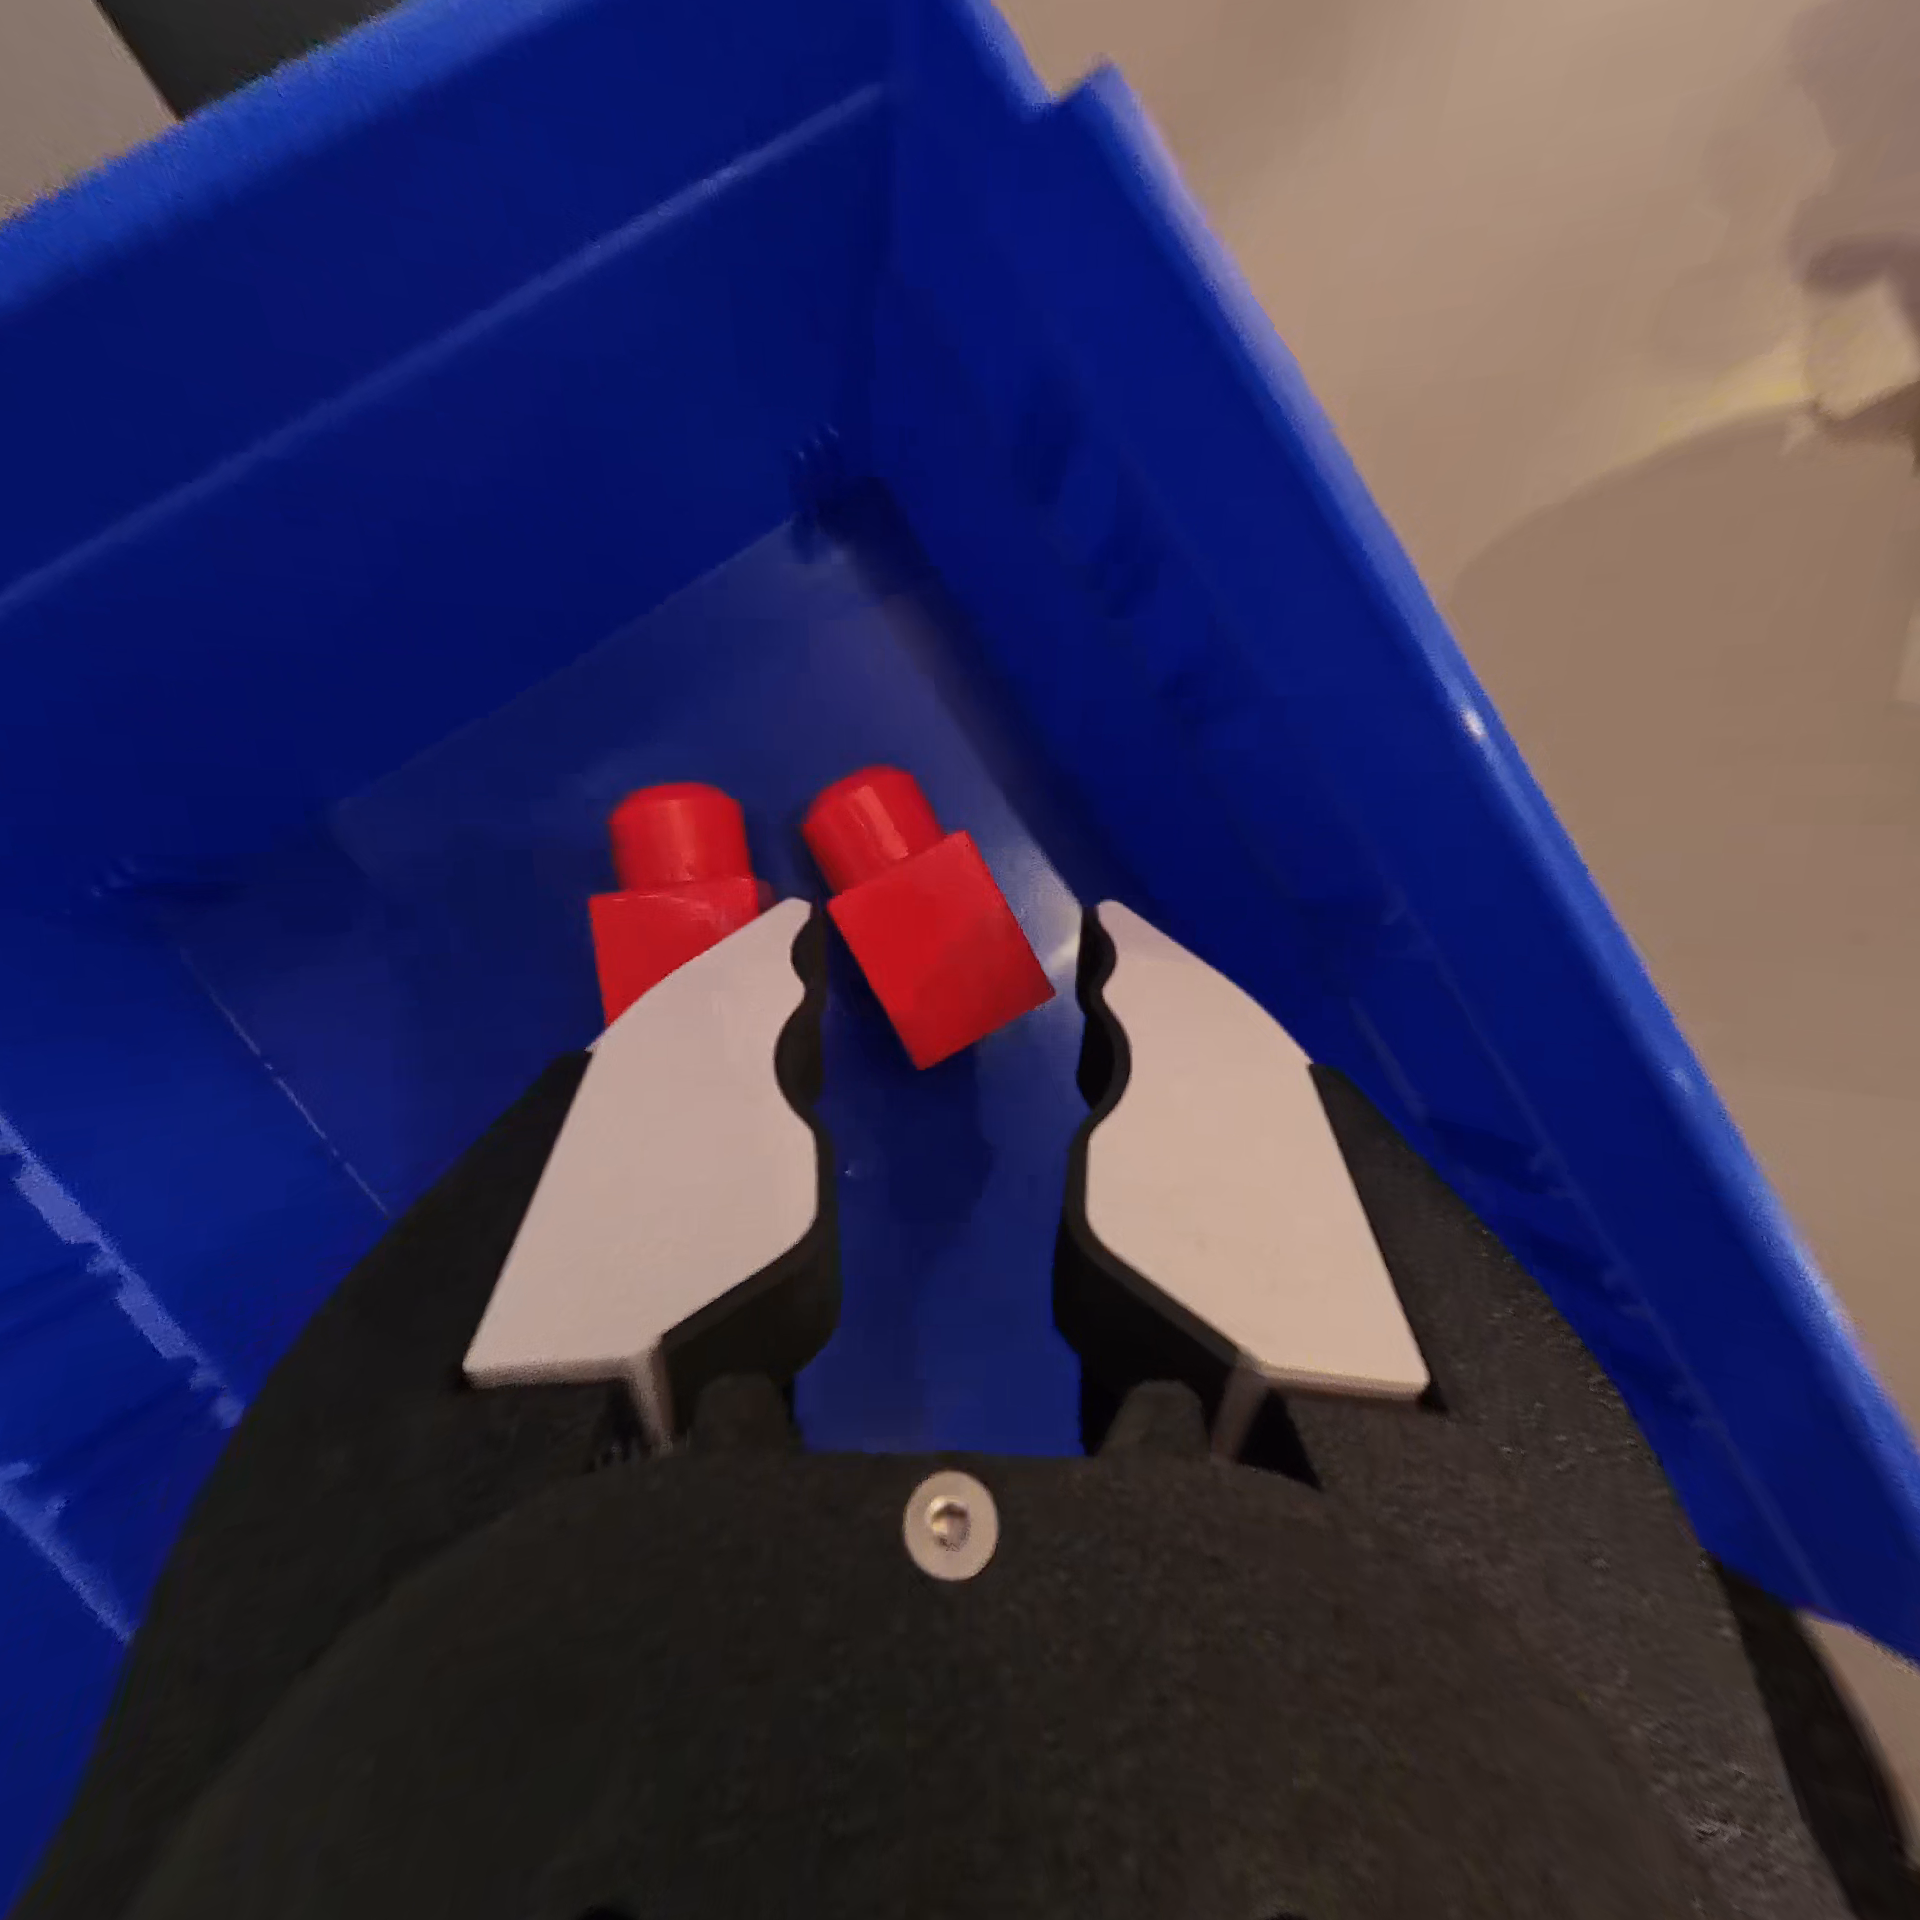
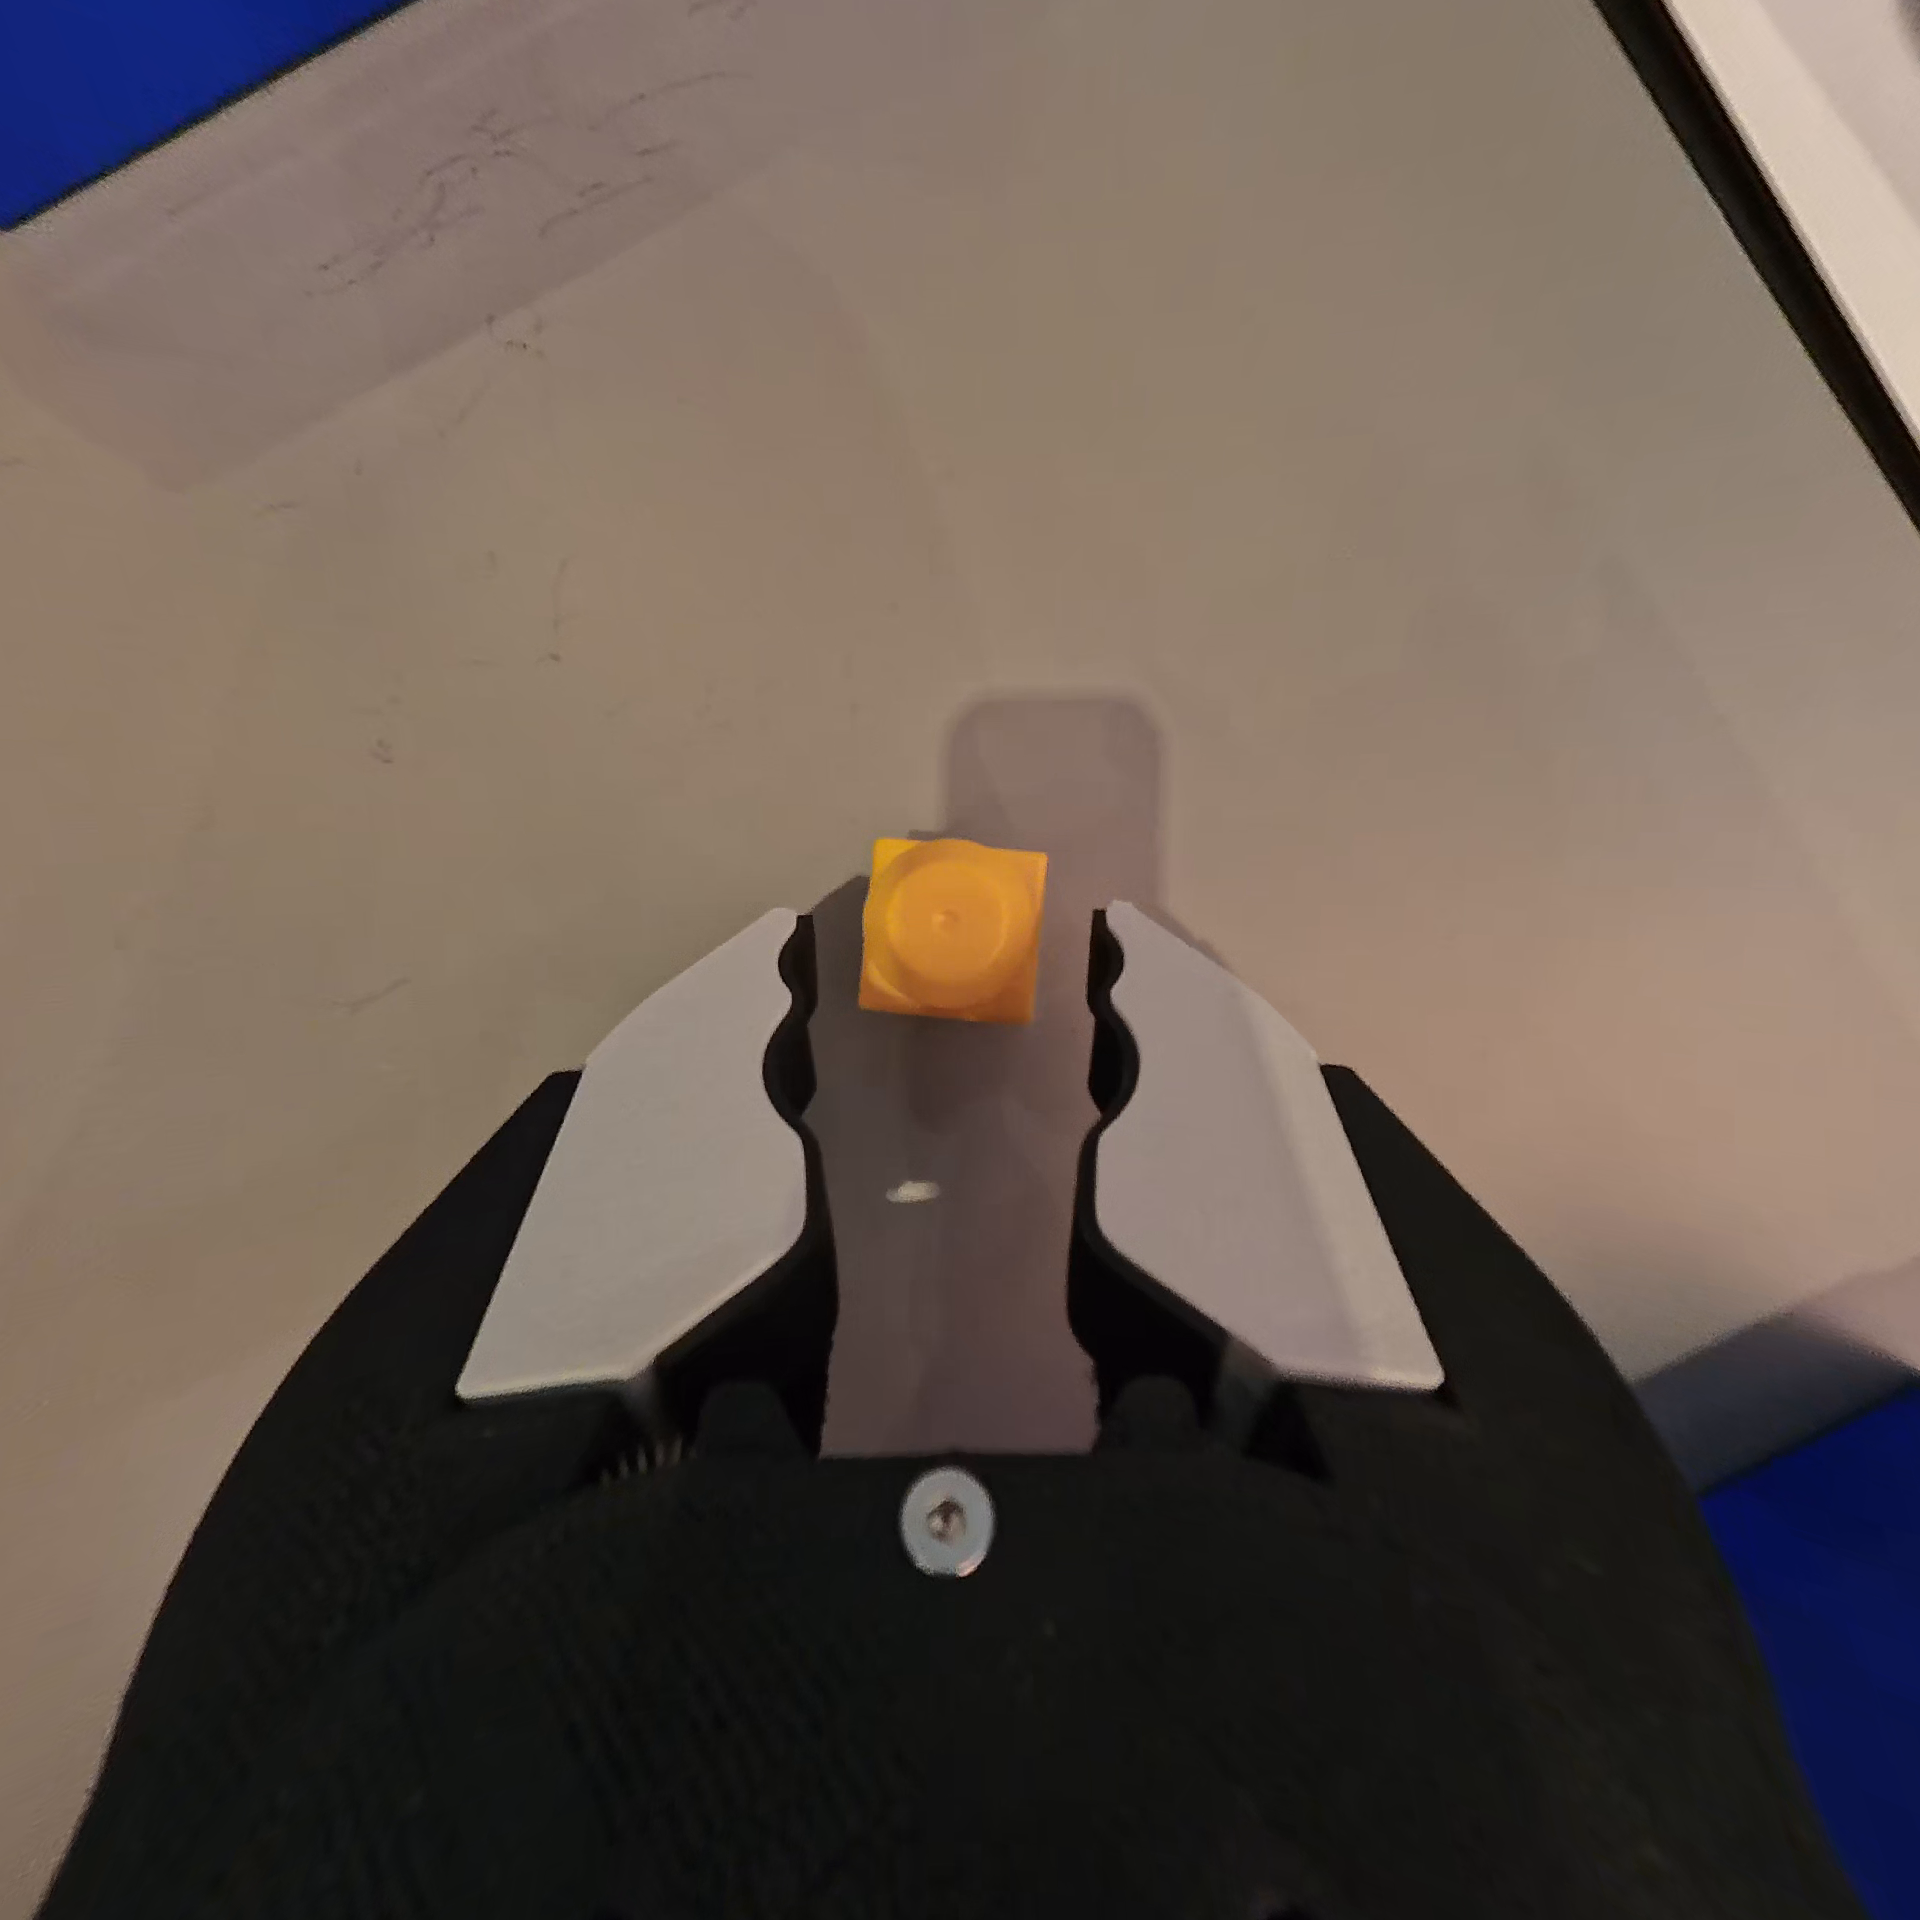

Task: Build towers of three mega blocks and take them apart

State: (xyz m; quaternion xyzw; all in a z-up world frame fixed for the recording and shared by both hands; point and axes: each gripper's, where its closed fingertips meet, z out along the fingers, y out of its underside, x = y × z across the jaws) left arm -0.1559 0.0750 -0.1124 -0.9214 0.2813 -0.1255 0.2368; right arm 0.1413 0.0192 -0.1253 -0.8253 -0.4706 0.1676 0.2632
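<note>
Black and grey, the left gripper (image 1: 951, 977) is reaching down into a big blue bin (image 1: 520, 436), its jaws spread apart and gripping nothing. That bin is filling most of the left wrist view, its ribbed walls rising around a flat floor and its rim running diagonally past a pale table (image 1: 1558, 312). Two red blocks (image 1: 810, 914) are lying on the bin floor side by side, each with one round stud pointing away from the camera. One red block (image 1: 935, 951) is sitting between the open fingers, with blue floor showing between it and the right finger; whether it is touching the left finger is unclear. Its neighbour (image 1: 665, 904) is lying partly behind the left finger (image 1: 686, 1091). Over the table (image 2: 727, 520), the right gripper (image 2: 951, 977) is also hanging open, and a single orange block (image 2: 951, 935) is standing stud-up between its fingertips, clear of both.
</note>
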